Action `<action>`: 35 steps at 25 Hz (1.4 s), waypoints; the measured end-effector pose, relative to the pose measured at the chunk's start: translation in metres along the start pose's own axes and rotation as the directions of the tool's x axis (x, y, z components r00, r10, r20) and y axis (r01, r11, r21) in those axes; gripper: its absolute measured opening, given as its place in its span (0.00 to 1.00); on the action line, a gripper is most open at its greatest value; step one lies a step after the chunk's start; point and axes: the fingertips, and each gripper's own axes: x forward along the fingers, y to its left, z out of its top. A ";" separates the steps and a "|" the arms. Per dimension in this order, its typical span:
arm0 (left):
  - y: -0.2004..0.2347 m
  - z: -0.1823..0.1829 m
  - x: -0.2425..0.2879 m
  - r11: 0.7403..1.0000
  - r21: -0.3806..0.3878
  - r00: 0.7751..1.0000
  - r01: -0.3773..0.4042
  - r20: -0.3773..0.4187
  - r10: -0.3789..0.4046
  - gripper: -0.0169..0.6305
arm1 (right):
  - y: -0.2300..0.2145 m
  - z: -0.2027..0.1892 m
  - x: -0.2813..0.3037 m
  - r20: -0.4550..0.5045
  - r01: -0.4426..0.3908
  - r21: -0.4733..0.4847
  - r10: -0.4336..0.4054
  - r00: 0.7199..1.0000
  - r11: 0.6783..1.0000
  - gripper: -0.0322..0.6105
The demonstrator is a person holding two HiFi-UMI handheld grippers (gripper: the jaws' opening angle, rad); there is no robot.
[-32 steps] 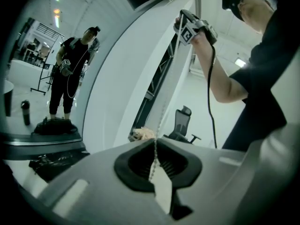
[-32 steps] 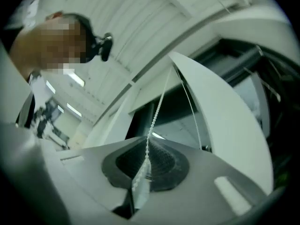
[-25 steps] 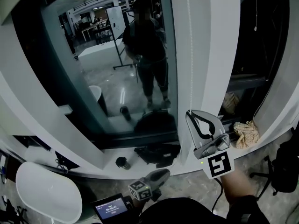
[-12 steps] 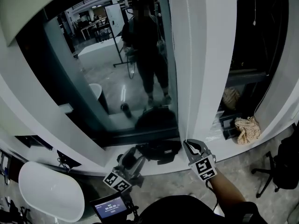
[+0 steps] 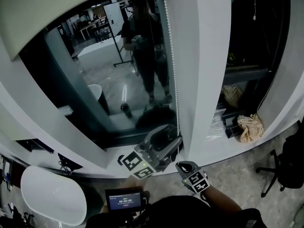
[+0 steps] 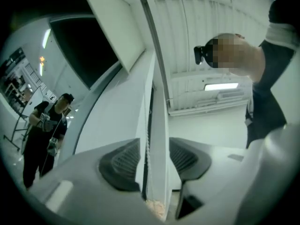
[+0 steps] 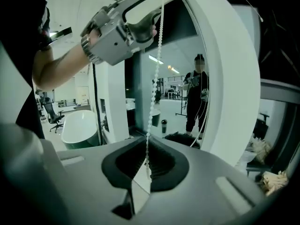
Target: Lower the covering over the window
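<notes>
A white bead chain (image 5: 170, 56) hangs down the white window post (image 5: 199, 70). My right gripper (image 5: 183, 166) is low, near the sill, shut on the chain's lower part (image 7: 151, 102), which runs into its closed pads (image 7: 146, 165). My left gripper (image 5: 175, 140) sits just above it. Its jaws are closing, with the chain (image 6: 149, 139) between the pads and a gap on each side. From the right gripper view the left gripper (image 7: 152, 20) stands higher up around the chain. The pale blind (image 5: 52, 8) covers the window's top left.
The dark glass (image 5: 109, 89) reflects a standing person. A black bag (image 5: 154, 120) and a cup (image 5: 126, 111) lie by the sill. A white bathtub (image 5: 50, 201) and a timer screen (image 5: 124, 199) are at lower left, with a crumpled cloth (image 5: 249, 127) and a black chair (image 5: 290, 160) to the right.
My right gripper has come down, drawing the chain with it. My left gripper has risen from below to the chain above the right one, jaws apart. The blind's edge shows lower.
</notes>
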 end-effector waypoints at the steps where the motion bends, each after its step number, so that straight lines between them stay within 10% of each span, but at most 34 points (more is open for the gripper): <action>1: 0.003 0.009 0.008 1.000 0.001 1.000 -0.003 0.023 0.003 0.26 | 0.002 0.000 -0.002 0.000 -0.004 0.001 0.004 1.000 1.000 0.07; 8: -0.002 0.044 0.046 0.997 0.056 0.993 0.054 0.103 -0.060 0.27 | 0.017 -0.018 -0.018 -0.040 -0.032 -0.006 0.032 0.999 0.999 0.07; 11: 0.002 0.051 0.044 0.999 0.022 0.990 0.044 0.135 -0.047 0.04 | 0.014 -0.026 -0.024 -0.042 -0.019 0.018 0.020 0.999 1.000 0.07; 17: 0.013 0.009 0.042 0.999 -0.043 1.000 0.002 0.005 -0.002 0.04 | 0.001 -0.066 -0.029 -0.202 0.028 -0.006 -0.028 0.979 1.000 0.08; 21: 0.040 -0.060 0.015 0.994 -0.056 0.987 -0.097 -0.132 0.089 0.03 | -0.028 -0.093 -0.046 -0.207 0.145 0.149 -0.113 0.972 0.978 0.20; 29: 0.029 -0.210 -0.063 0.936 -0.267 0.906 -0.228 -0.410 0.104 0.03 | -0.104 -0.015 -0.100 0.157 0.201 0.514 -0.322 0.934 0.834 0.19; 35: -0.016 -0.213 -0.071 0.977 -0.143 0.924 -0.157 -0.370 0.094 0.03 | -0.107 0.163 -0.141 0.499 0.087 0.362 -0.272 0.823 0.928 0.20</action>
